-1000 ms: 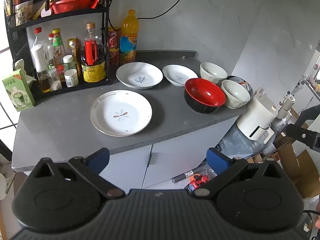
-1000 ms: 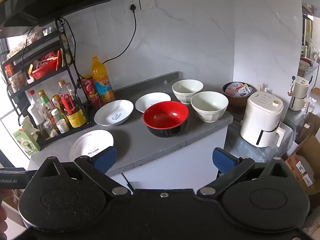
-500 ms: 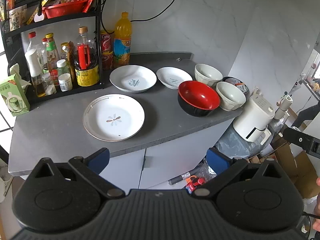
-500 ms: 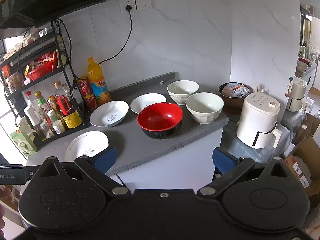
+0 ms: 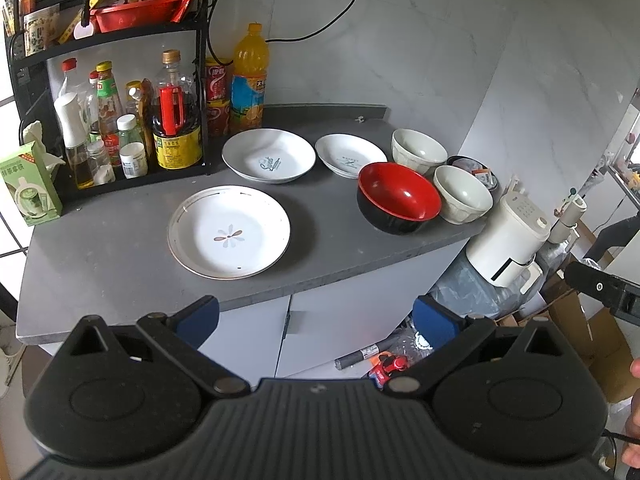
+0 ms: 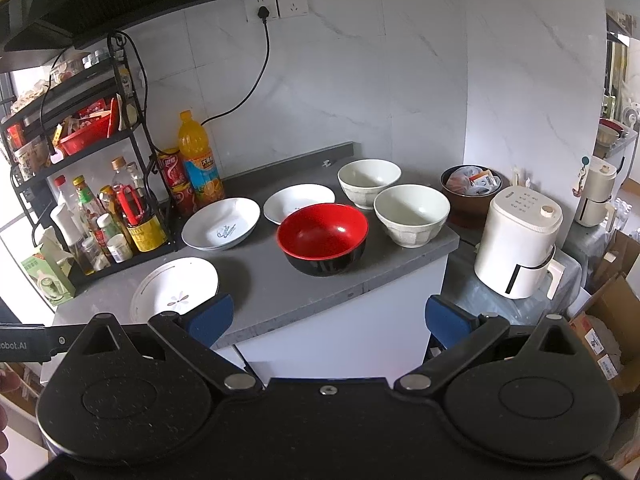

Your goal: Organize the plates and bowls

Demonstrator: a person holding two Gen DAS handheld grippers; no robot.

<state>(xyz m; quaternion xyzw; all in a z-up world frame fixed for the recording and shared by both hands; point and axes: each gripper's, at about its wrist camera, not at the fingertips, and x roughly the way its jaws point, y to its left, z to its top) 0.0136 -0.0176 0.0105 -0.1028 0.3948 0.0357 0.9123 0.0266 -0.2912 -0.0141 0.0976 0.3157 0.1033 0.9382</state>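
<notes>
On the grey counter [image 5: 100,248] lie a flower-pattern plate [image 5: 229,232] [image 6: 174,290], a deep white plate [image 5: 268,155] [image 6: 221,223] and a smaller white plate [image 5: 351,155] [image 6: 299,203]. To their right stand a red-and-black bowl [image 5: 398,196] [image 6: 323,237] and two white bowls, the far one [image 5: 419,151] [image 6: 369,177] and the near one [image 5: 463,193] [image 6: 411,213]. My left gripper [image 5: 316,316] is open, held off the counter's front edge below the flower plate. My right gripper [image 6: 329,318] is open too, in front of the red bowl, holding nothing.
A black rack [image 5: 120,108] of bottles stands at the back left, with an orange drink bottle [image 5: 249,76] and red cans beside it. A green carton [image 5: 28,184] sits at the left edge. A white appliance [image 6: 520,240] and a brown bowl of packets [image 6: 472,192] sit right of the counter.
Both grippers have drifted slightly, so the counter sits a little differently in each view. Nothing on the counter has moved, and both grippers stay open.
</notes>
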